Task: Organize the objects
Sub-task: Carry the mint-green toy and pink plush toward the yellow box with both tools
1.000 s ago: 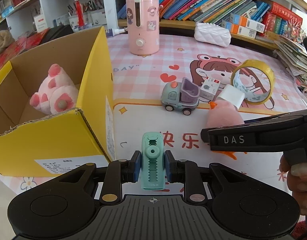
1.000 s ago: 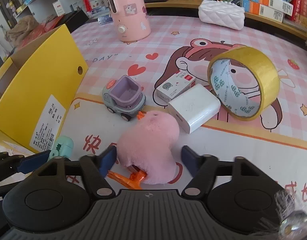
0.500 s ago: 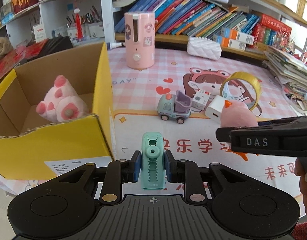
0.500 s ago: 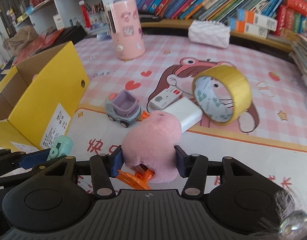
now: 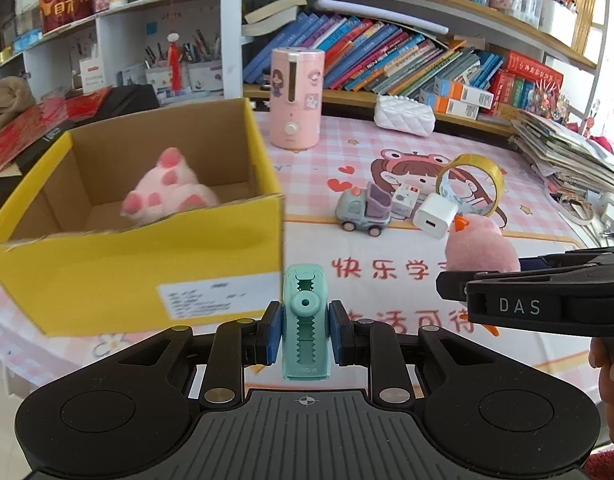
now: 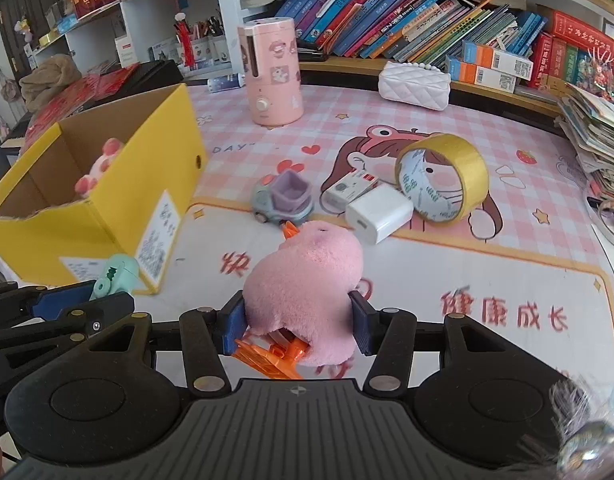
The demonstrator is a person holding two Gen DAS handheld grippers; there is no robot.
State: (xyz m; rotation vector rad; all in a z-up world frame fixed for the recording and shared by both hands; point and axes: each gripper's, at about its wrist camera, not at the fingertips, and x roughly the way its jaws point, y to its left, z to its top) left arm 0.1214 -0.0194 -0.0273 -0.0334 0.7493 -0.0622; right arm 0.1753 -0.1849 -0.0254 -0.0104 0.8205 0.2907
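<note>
Between the left gripper's (image 5: 305, 333) blue pads, clamped upright above the table, sits a mint-green plastic correction-tape dispenser (image 5: 305, 322); the right gripper (image 6: 299, 322) squeezes a fluffy pink plush chick (image 6: 305, 294) beside the yellow cardboard box (image 6: 119, 208).

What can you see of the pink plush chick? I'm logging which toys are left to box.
The pink plush chick is a round, fuzzy soft toy with an orange beak and orange plastic feet beneath. The right gripper is shut on it, blue pads pressing into its sides. It looks lifted off the mat rather than resting on it, tilted with its beak towards the toy car, and not yet in the yellow box.
</note>
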